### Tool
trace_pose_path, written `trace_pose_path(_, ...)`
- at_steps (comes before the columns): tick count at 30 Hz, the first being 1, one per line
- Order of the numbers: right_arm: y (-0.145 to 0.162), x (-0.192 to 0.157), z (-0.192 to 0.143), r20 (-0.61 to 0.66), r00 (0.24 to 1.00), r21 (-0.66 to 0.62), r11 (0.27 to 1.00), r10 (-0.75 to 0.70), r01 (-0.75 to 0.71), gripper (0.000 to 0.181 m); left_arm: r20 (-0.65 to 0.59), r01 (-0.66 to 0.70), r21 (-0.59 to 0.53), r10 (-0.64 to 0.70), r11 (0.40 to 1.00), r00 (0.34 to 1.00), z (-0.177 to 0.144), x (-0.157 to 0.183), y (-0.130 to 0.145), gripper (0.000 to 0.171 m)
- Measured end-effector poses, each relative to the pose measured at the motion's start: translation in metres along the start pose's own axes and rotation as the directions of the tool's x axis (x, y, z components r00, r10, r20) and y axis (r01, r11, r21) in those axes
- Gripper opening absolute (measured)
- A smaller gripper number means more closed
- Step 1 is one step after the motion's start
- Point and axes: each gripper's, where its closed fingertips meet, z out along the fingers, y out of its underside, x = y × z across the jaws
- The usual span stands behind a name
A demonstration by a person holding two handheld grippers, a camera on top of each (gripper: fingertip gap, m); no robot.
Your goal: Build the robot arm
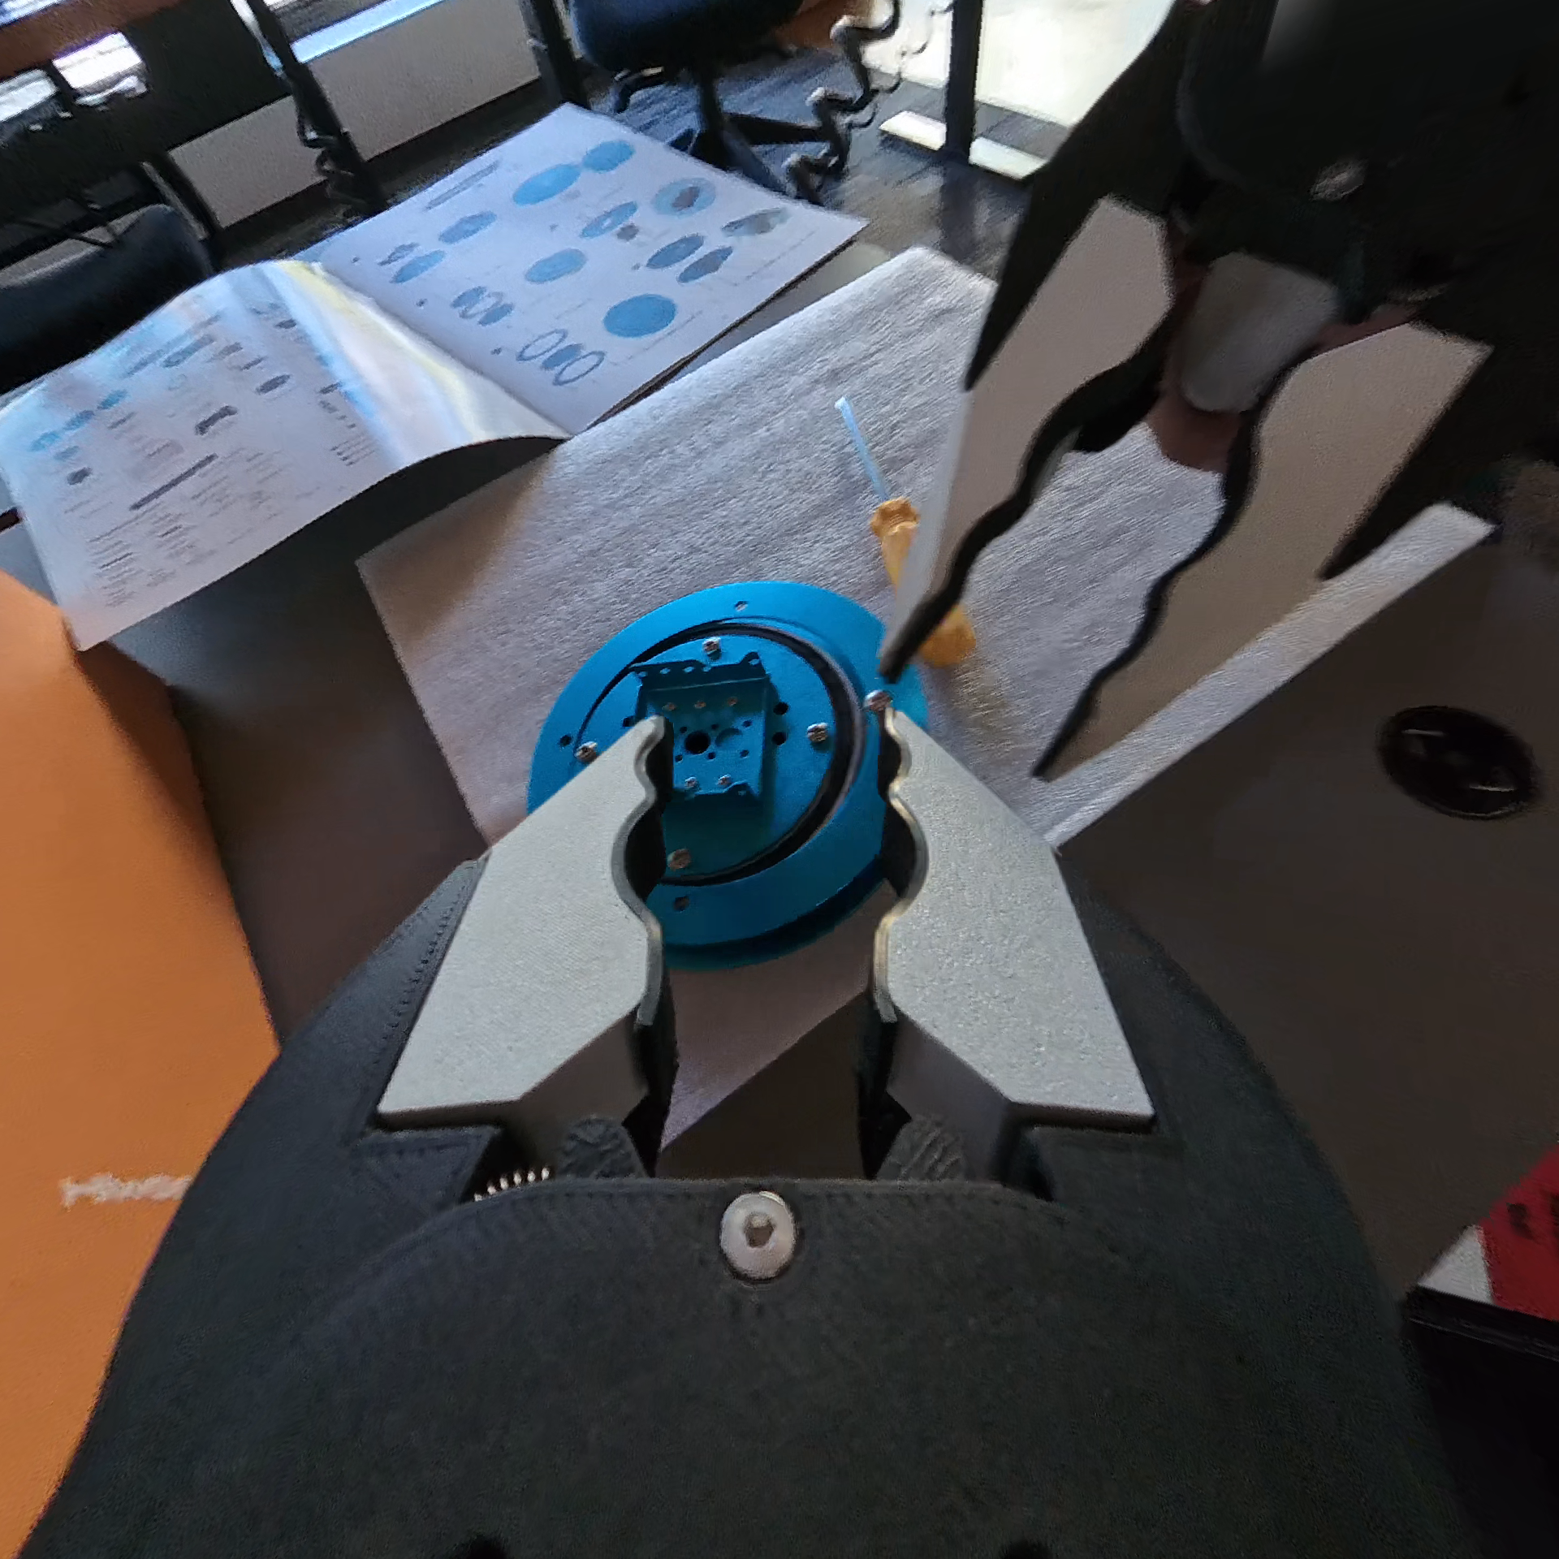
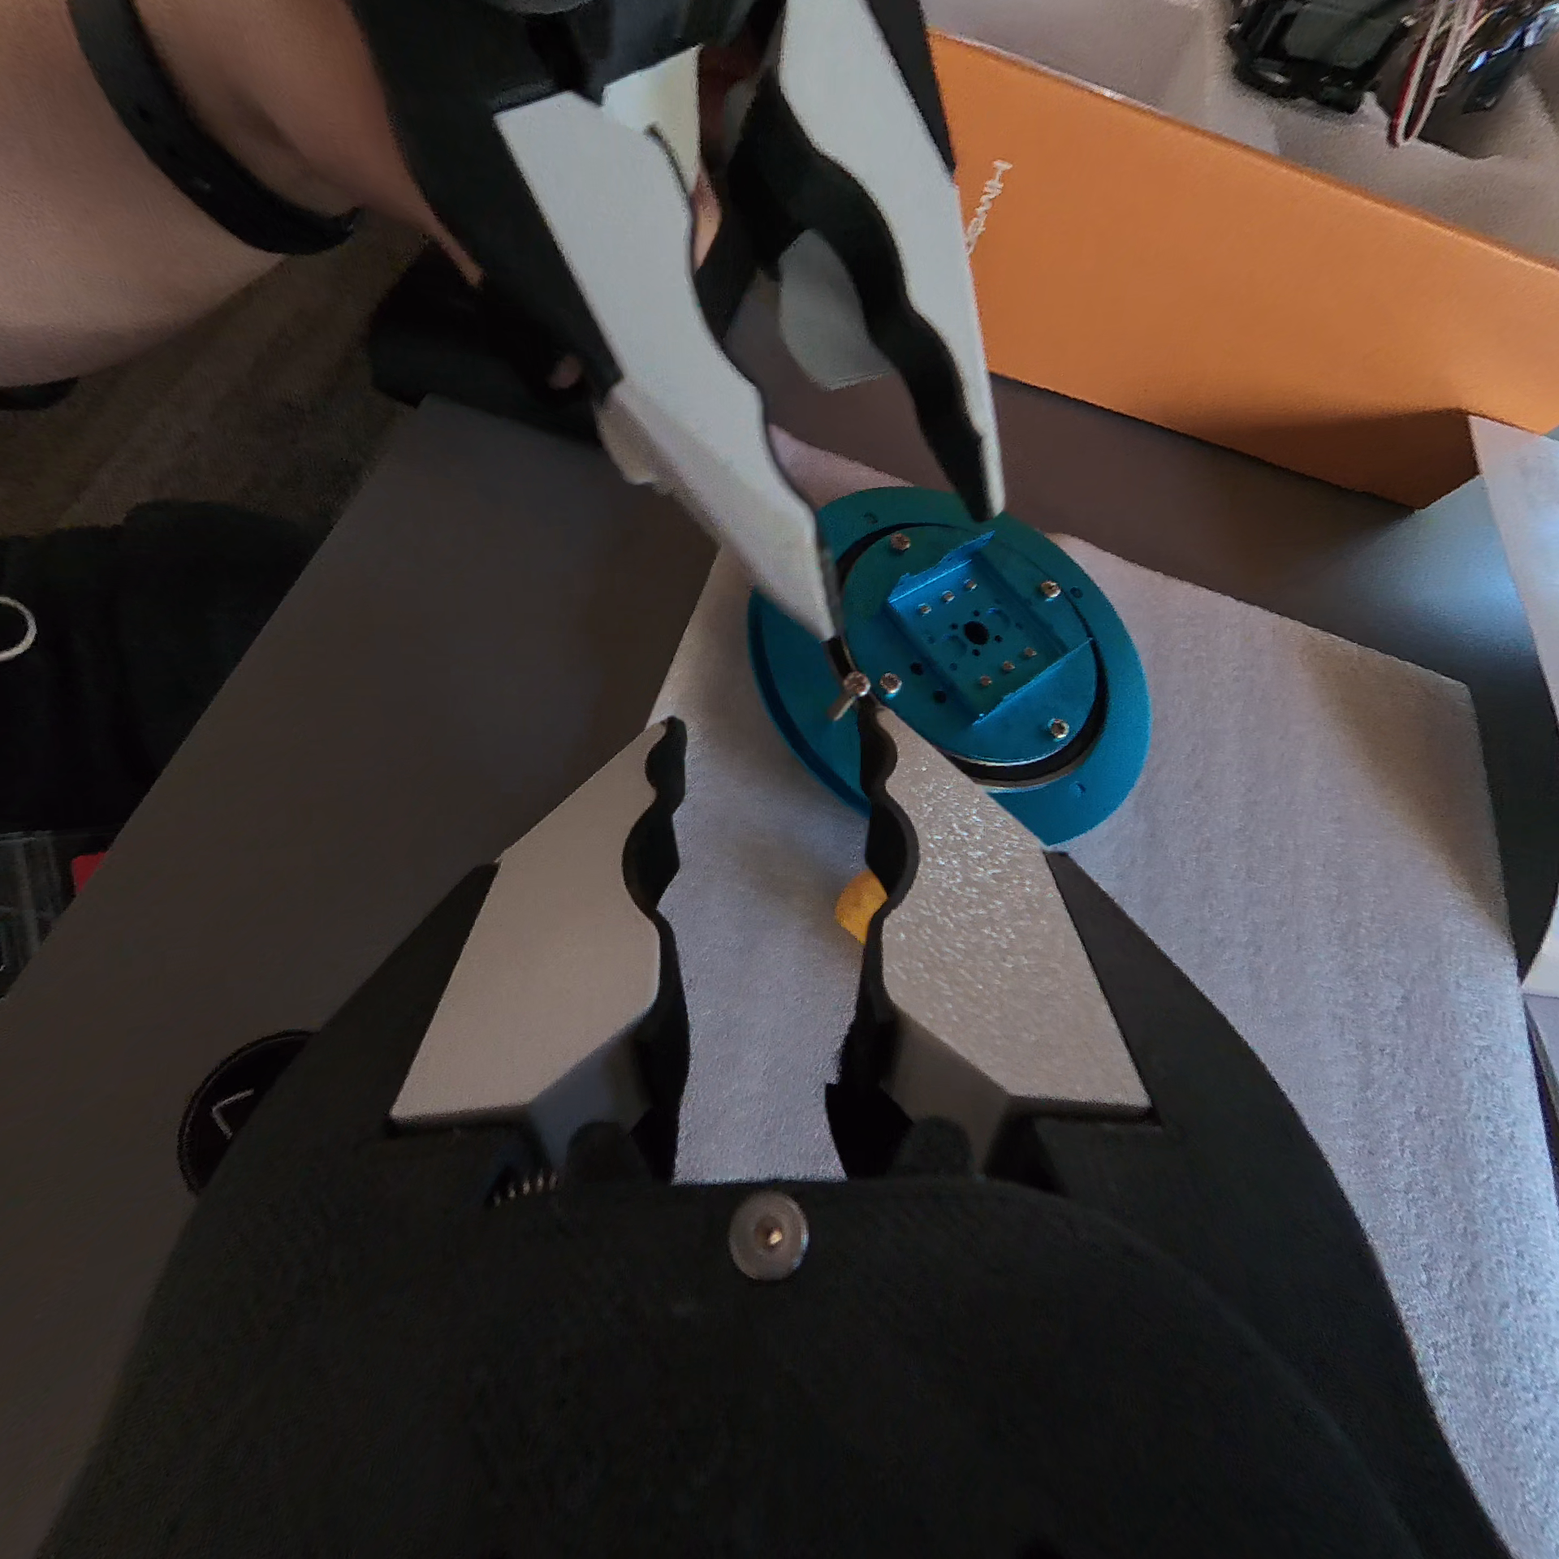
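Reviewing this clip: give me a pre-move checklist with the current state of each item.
1. Left gripper open: ok, jaws apart over the blue disc.
2. Right gripper open: ok, holding nothing.
3. Disc resting on the foam pad: ok.
4. Small screw at the disc's rim seated: not ok, it looks tilted and loose.
5. Screwdriver free: ok, it lies on the pad beside the disc, ungripped.
6. Gripper tips clear of each other: cannot tell, both crowd the screw.
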Motion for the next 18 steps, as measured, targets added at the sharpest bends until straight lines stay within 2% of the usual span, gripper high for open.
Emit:
trace_pose_path(2,-0.004,0.003,0.002,0.0,1.0,0.018,1.0,0.015,-0.015,0.046,-0.026,-0.003,0.009,0.003,1.0,1.0,0.003,0.007,-0.004,0.049)
trace_pose_path(5,-0.007,0.003,0.009,0.004,1.0,0.001,1.0,-0.006,0.006,0.049,0.005,-0.048,-0.025,0.048,0.999,0.999,0.012,0.006,-0.002,0.05)
trace_pose_path(8,-0.004,-0.001,0.007,0.012,1.0,-0.01,1.0,-0.003,0.003,0.049,0.017,-0.037,-0.041,0.038,0.998,0.999,0.013,0.001,0.001,0.055)
trace_pose_path(9,-0.002,-0.002,0.004,0.011,1.0,-0.014,1.0,0.003,-0.003,0.047,0.016,-0.029,-0.041,0.029,0.999,0.999,0.011,-0.001,0.003,0.055)
trace_pose_path(11,0.001,-0.004,-0.002,0.032,0.999,-0.012,1.0,0.016,-0.015,0.032,0.027,-0.015,-0.027,0.016,1.0,1.0,0.006,-0.006,0.005,0.049)
trace_pose_path(15,-0.005,0.007,-0.002,-0.006,1.0,0.022,1.0,0.021,-0.021,0.042,-0.021,0.005,0.009,-0.005,1.0,1.0,0.002,0.001,-0.003,0.05)
trace_pose_path(18,-0.006,0.004,0.009,0.013,1.0,-0.003,1.0,0.004,-0.004,0.047,-0.005,-0.048,-0.03,0.048,0.998,0.999,0.012,0.005,0.0,0.051)
